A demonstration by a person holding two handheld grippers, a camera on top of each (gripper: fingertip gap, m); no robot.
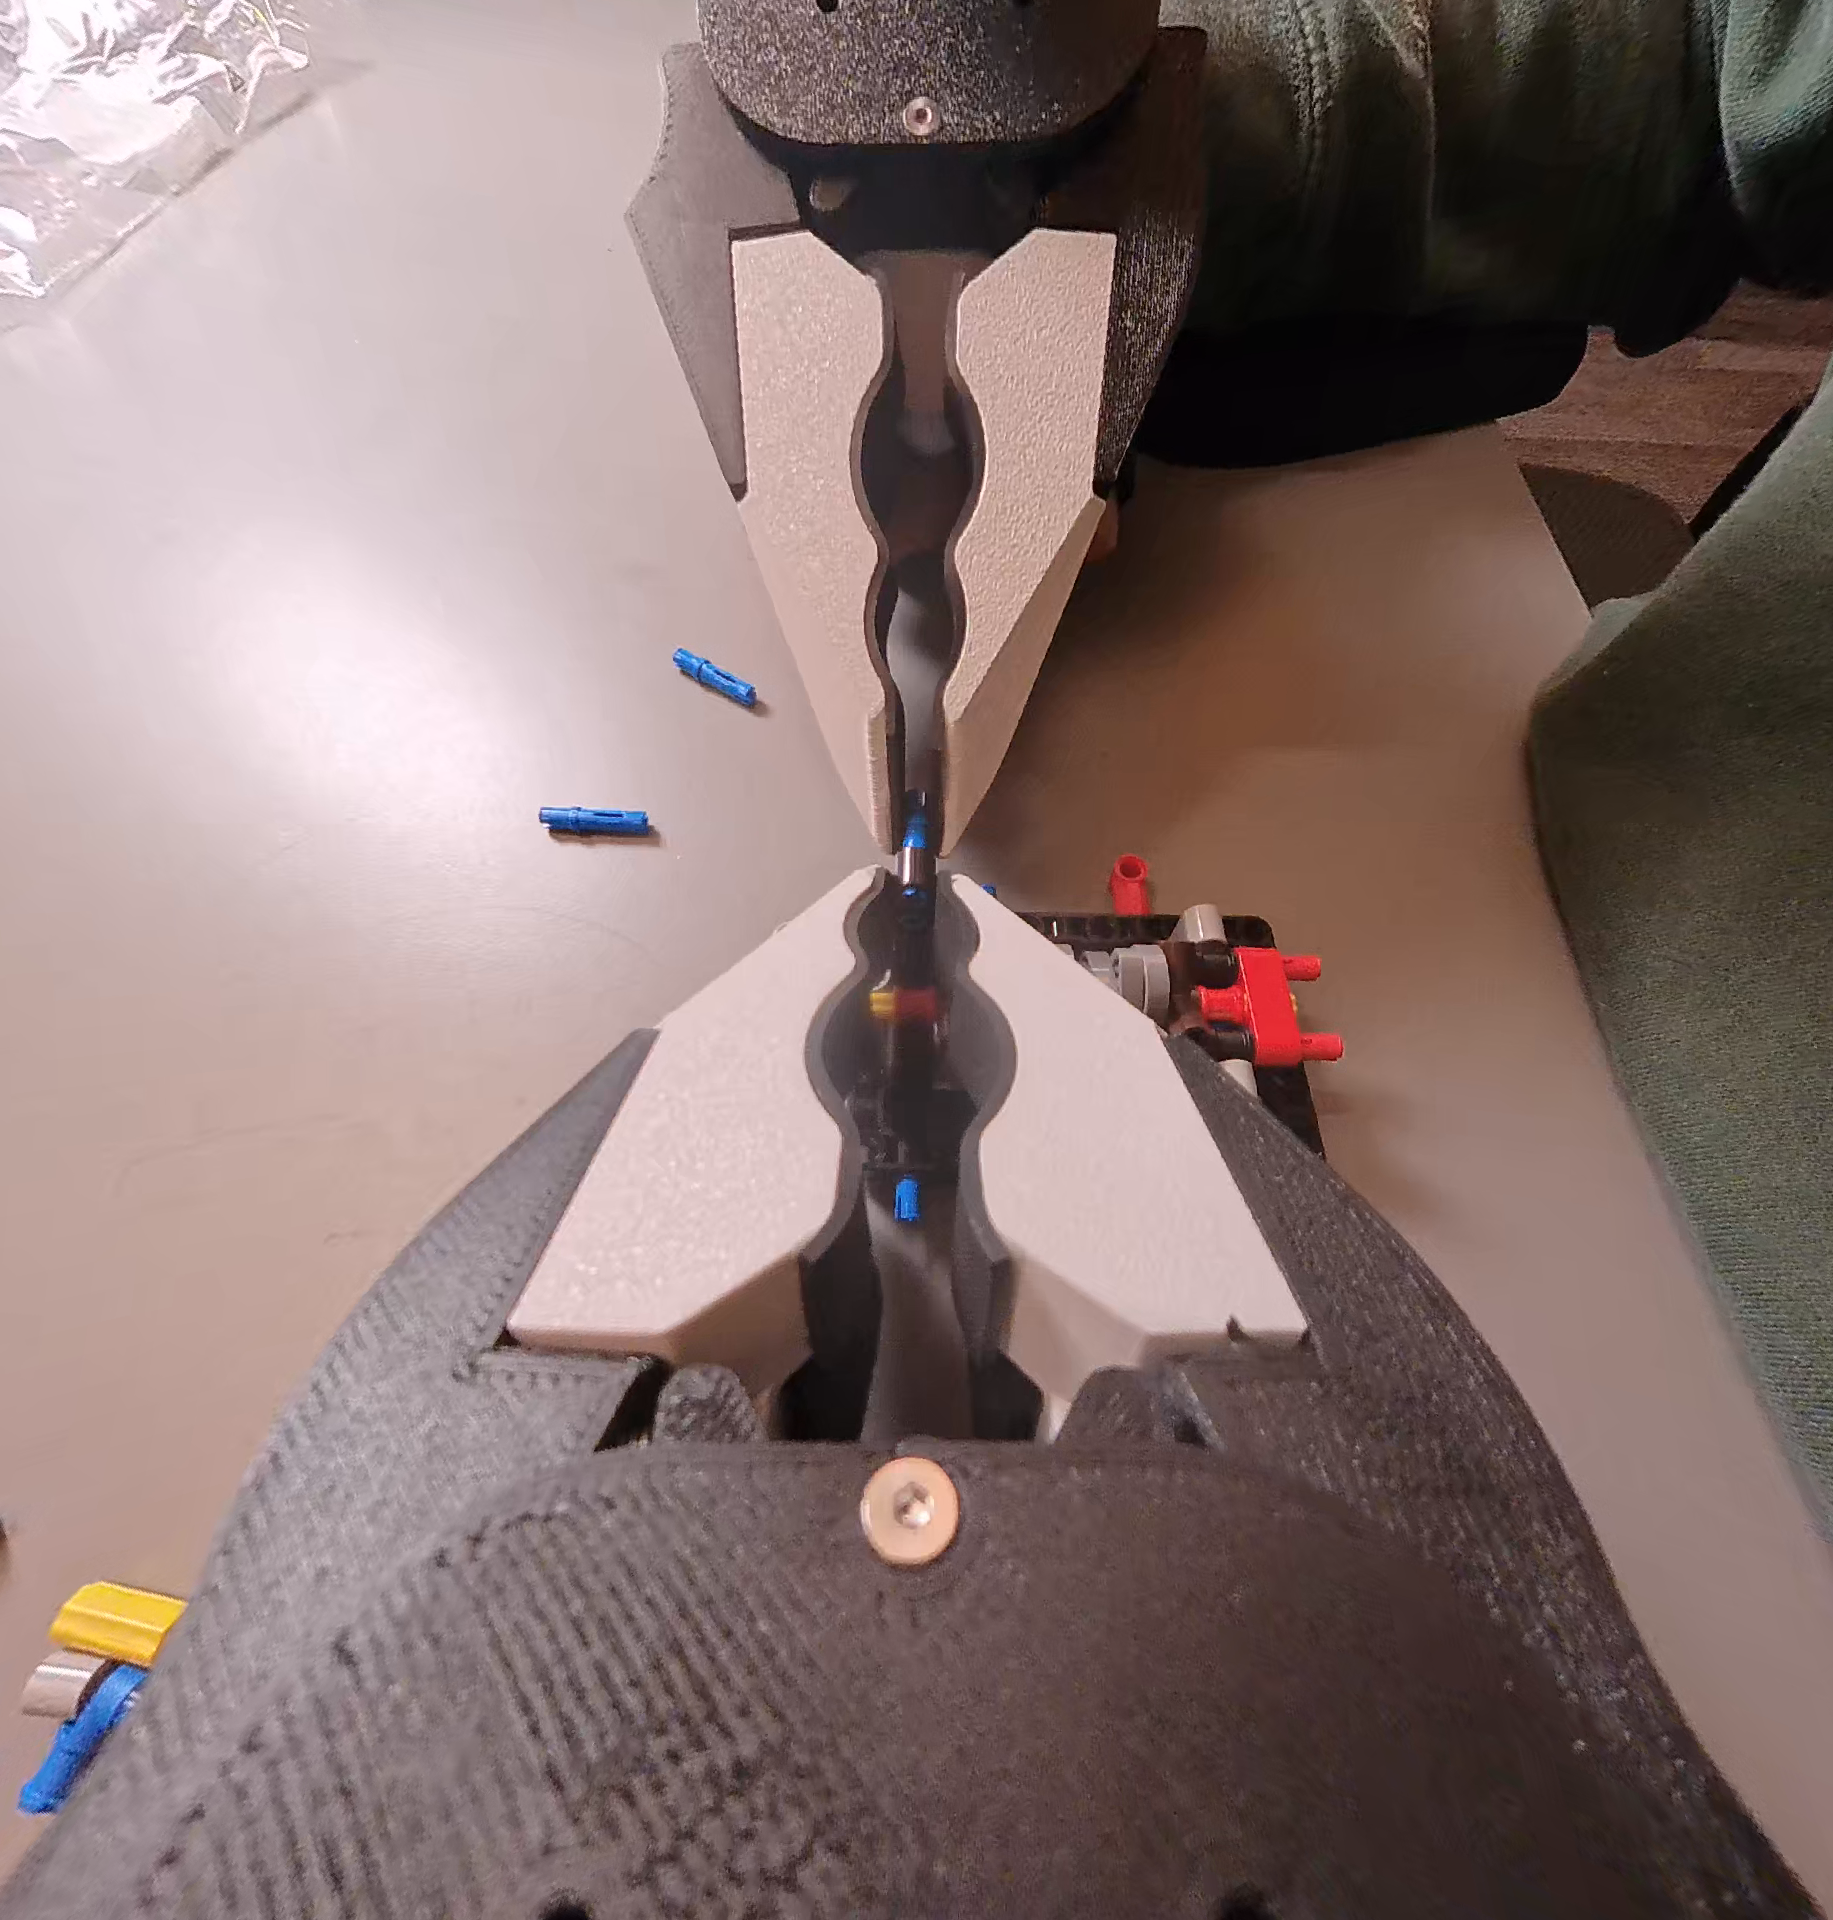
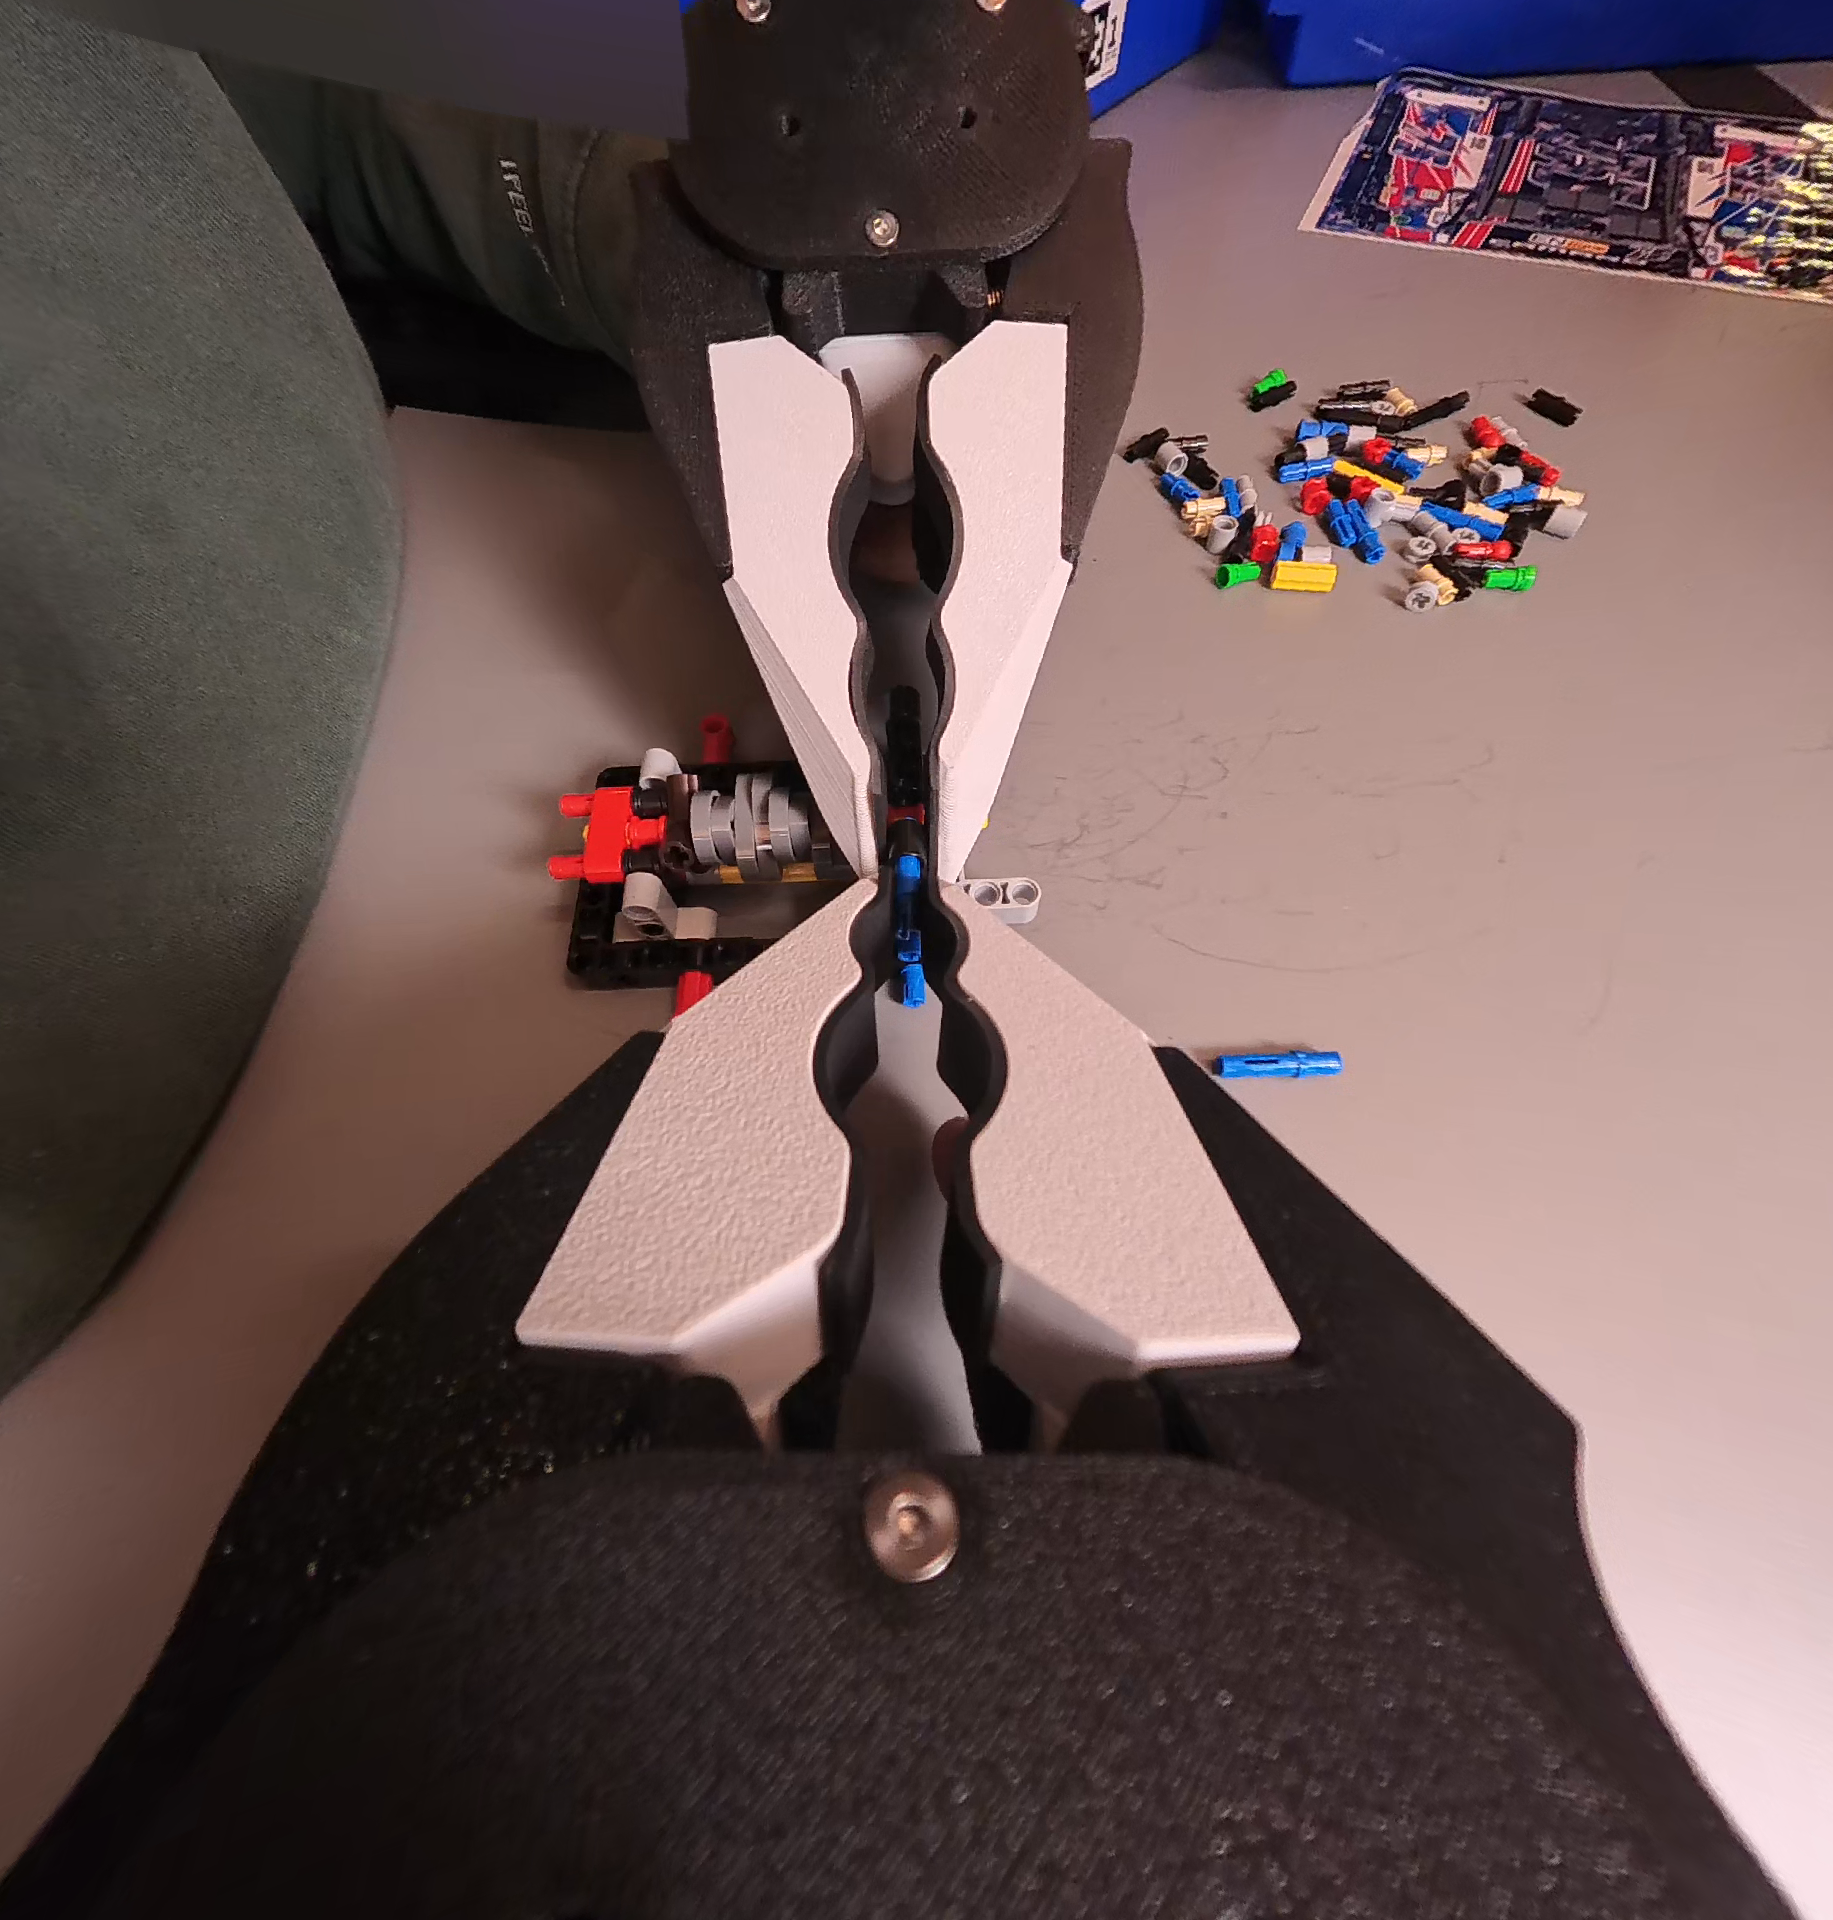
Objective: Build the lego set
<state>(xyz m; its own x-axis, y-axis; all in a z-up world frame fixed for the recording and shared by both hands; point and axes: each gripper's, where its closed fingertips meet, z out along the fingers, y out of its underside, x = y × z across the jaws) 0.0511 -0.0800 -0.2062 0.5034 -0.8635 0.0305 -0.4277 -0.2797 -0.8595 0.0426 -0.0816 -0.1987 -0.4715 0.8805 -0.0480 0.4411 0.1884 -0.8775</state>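
The partly built Lego assembly [image 1: 1255, 997], a black frame with red and grey parts, rests on the beige table [image 1: 268, 1039]. My left gripper [image 1: 912, 883] is shut on a black beam of it. My right gripper [image 1: 917, 836] comes in from opposite, tip to tip with the left, and is shut on a blue pin [image 1: 914, 829]. In the right wrist view the right gripper [image 2: 907, 888] holds the blue pin [image 2: 908, 925] end-on against the beam held by the left gripper [image 2: 907, 847]. The assembly [image 2: 683, 831] lies to the left there.
Two loose blue pins [image 1: 714, 677] [image 1: 593, 820] lie on the table. A pile of small parts [image 2: 1390, 499], a sticker sheet [image 2: 1598, 177], another blue pin [image 2: 1278, 1064] and a small grey beam [image 2: 1005, 891] lie nearby. A crumpled plastic bag [image 1: 81, 125]. A green sleeve [image 1: 1722, 935]. The tips of both grippers are at nearly the same place.
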